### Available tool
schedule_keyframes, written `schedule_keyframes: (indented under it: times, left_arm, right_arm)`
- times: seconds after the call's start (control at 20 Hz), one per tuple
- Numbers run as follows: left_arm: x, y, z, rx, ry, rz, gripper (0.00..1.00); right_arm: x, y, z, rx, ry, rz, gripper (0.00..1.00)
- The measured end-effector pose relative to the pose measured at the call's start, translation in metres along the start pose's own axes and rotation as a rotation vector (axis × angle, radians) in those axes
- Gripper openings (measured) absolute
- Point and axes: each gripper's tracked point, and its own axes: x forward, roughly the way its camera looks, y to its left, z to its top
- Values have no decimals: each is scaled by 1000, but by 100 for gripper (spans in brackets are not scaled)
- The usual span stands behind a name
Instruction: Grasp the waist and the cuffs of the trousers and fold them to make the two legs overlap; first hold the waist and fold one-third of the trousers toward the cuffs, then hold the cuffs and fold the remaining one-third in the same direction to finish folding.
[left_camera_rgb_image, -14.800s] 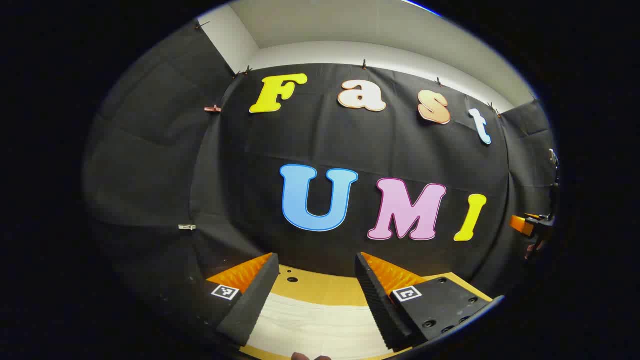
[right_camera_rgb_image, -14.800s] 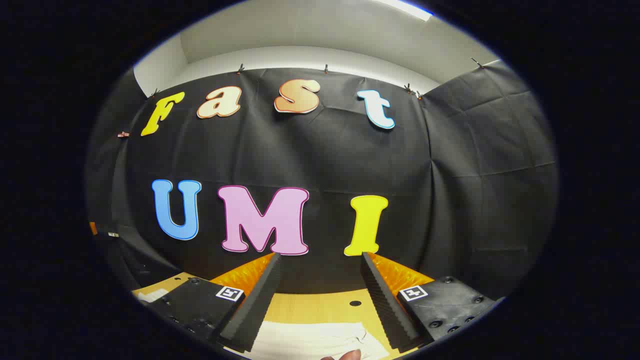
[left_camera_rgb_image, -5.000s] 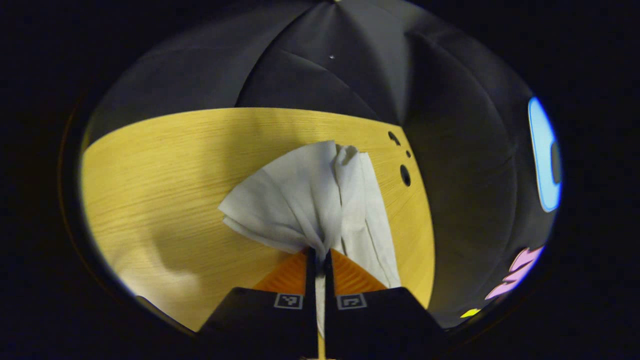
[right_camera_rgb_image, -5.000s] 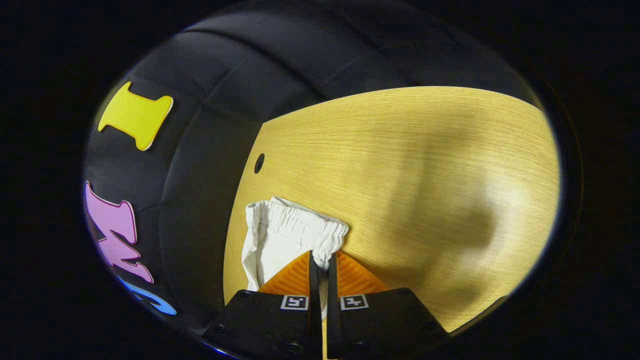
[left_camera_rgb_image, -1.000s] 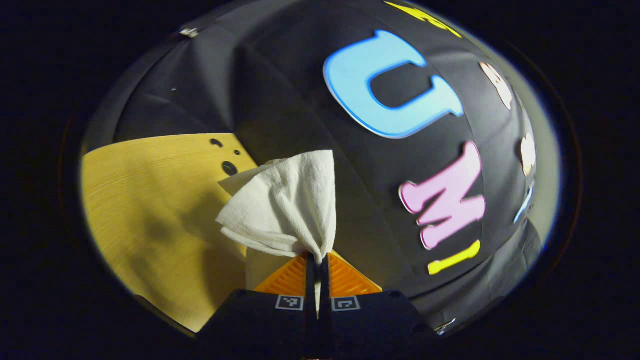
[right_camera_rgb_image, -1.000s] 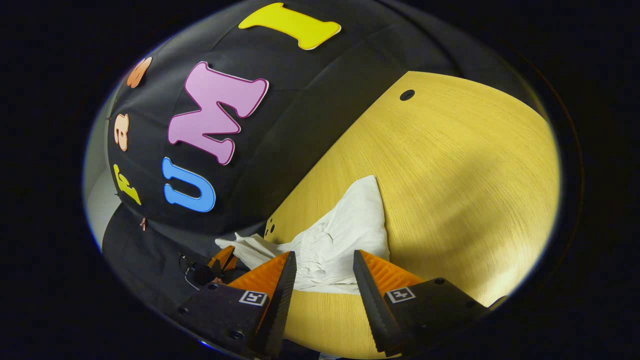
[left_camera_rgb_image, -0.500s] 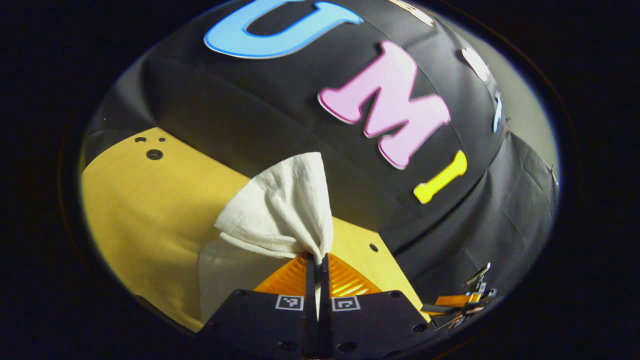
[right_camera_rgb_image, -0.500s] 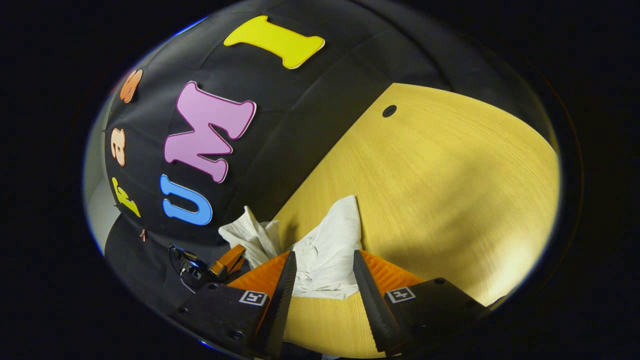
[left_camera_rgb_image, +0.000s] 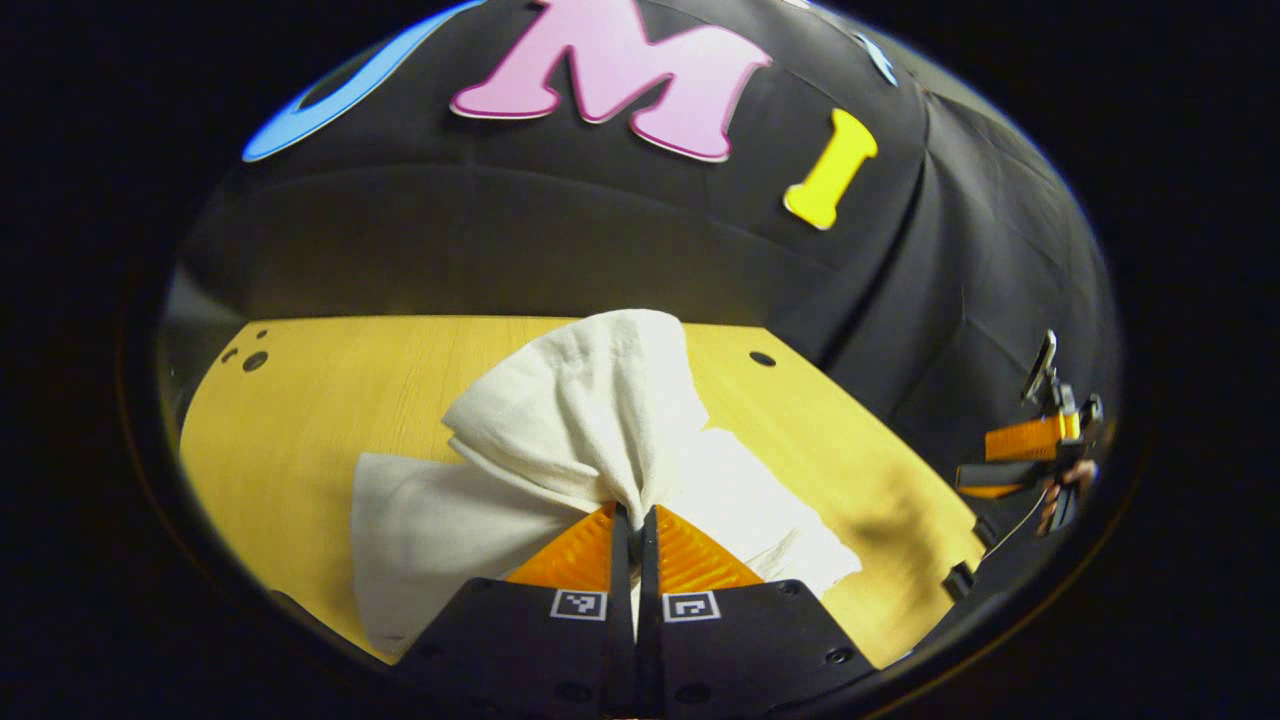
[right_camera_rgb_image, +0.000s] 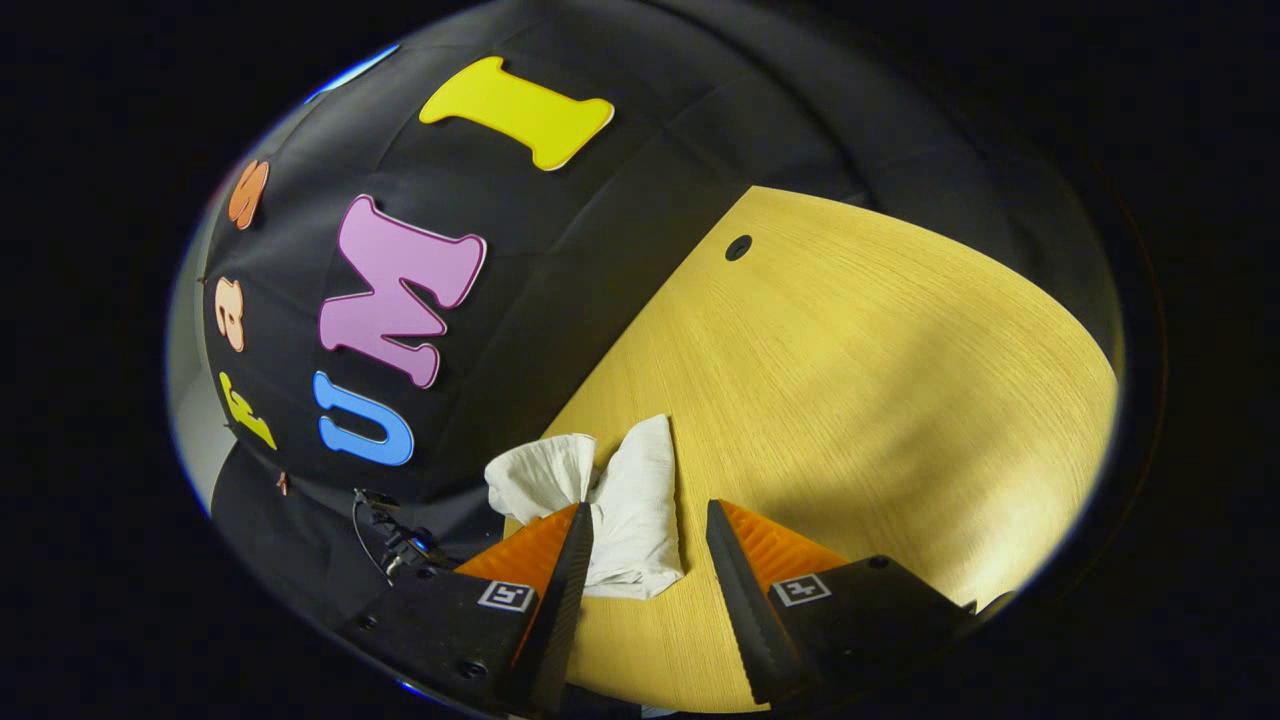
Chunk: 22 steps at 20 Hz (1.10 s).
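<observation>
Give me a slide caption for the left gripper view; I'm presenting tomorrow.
Left gripper shut on bunched white trousers above the wooden table.

Trousers (left_camera_rgb_image: 590, 420): pale woven cloth, matt, soft and finely crinkled, bunched into creases where pinched; the part lying flat looks smoother.
Table (left_camera_rgb_image: 330, 400): light wood-look top with fine straight grain, smooth, faint satin sheen under the lamp (veneer or laminate cannot be told), a few dark round holes near its edges.
Left gripper (left_camera_rgb_image: 632, 520): finger faces ribbed, body matt hard plastic.
Right gripper (right_camera_rgb_image: 645, 545): inner pads finely serrated and matt, body matt plastic with recessed screws.
</observation>
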Motion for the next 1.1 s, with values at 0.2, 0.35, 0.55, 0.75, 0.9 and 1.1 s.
schedule_keyframes:
  times: [0.2, 0.35, 0.55, 0.75, 0.9, 1.1]
  left_arm:
    - [4, 4, -12, 138, 29, 55, 7]
    - [3, 3, -16, 231, 40, 49, 12]
    - [4, -10, -22, 262, 49, -10, 29]
    - [-3, -28, -27, 222, 68, -52, 68]
    - [-15, -35, -27, 180, 70, -48, 81]
    - [-41, -46, -19, 102, 47, -48, 86]
  right_arm:
    - [-8, -7, 8, 8, -14, -7, 71]
    - [-10, -11, 11, 21, -21, -5, 71]
    - [-12, -3, 11, 32, -30, 5, 71]
    - [-15, 17, 1, 33, -36, 37, 71]
    - [-19, 39, -8, 19, -45, 75, 71]
    - [-32, 65, -20, -28, -66, 101, 71]
